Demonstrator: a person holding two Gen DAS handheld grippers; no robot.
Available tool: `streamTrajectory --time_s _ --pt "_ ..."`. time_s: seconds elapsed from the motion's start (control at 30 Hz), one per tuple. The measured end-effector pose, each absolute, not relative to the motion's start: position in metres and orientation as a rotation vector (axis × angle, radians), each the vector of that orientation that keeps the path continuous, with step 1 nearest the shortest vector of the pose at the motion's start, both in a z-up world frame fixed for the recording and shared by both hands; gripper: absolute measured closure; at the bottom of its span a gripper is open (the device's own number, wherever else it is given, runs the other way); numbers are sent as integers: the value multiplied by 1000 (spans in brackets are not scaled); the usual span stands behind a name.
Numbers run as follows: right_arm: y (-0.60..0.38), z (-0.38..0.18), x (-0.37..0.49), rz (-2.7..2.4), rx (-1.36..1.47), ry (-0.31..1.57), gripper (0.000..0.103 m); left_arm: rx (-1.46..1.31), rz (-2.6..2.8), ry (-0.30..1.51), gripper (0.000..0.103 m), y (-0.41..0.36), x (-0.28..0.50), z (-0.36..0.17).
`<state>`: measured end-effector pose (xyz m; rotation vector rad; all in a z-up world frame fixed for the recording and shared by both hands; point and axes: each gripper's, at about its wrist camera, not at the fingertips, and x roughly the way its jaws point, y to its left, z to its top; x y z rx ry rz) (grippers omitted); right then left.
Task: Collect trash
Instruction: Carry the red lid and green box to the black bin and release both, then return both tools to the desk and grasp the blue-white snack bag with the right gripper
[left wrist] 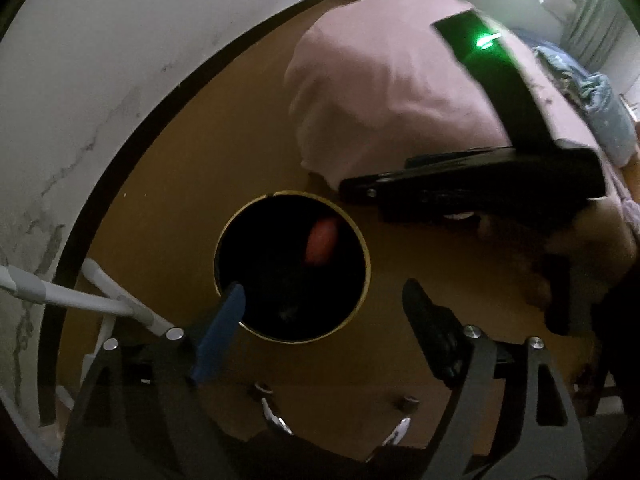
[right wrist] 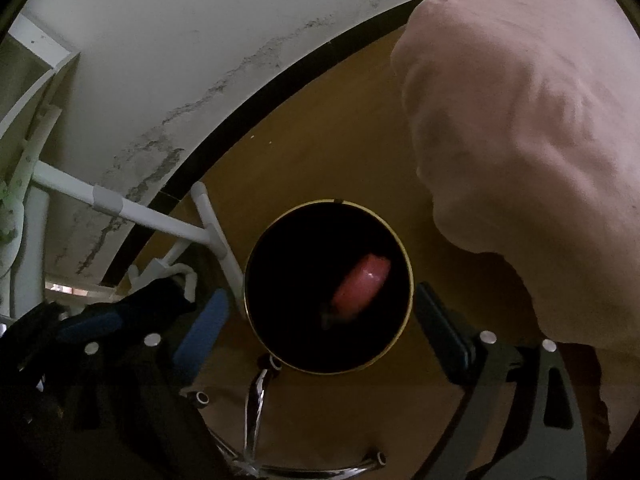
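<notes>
A pink piece of trash (right wrist: 362, 288) lies inside the round black bin (right wrist: 404, 248) on the floor (right wrist: 320, 128). Both grippers hover above, jaws spread and empty: the right gripper (right wrist: 322, 322) straddles the bin, the left gripper (left wrist: 324, 312) at its 6 o'clock rim.

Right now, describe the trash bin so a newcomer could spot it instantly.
Start at the yellowish wooden floor below the stained white wall. The bin stands there between a white tube rack and a big pink cloth heap. It is the only round, black container with a thin gold rim, a pink object inside.
</notes>
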<state>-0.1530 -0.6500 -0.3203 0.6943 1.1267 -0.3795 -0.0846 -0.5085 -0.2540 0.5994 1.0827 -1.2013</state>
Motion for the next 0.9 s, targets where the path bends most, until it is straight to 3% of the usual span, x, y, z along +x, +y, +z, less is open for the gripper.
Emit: streamTrajectory --time_s 0.1,0.4,0.53,0.9 --pt "-646 -286 -163 -426 629 1092 12 521 -1265 1049 12 -495 -95 -212" --pt "-538 -120 -141 -354 283 870 9 287 -1113 811 7 -363 -85 -70" --pt "-442 -80 -88 -113 207 808 9 237 -830 758 7 -266 -46 -47" --pt "-191 -46 55 465 101 802 12 49 -229 825 7 20 39 -47"
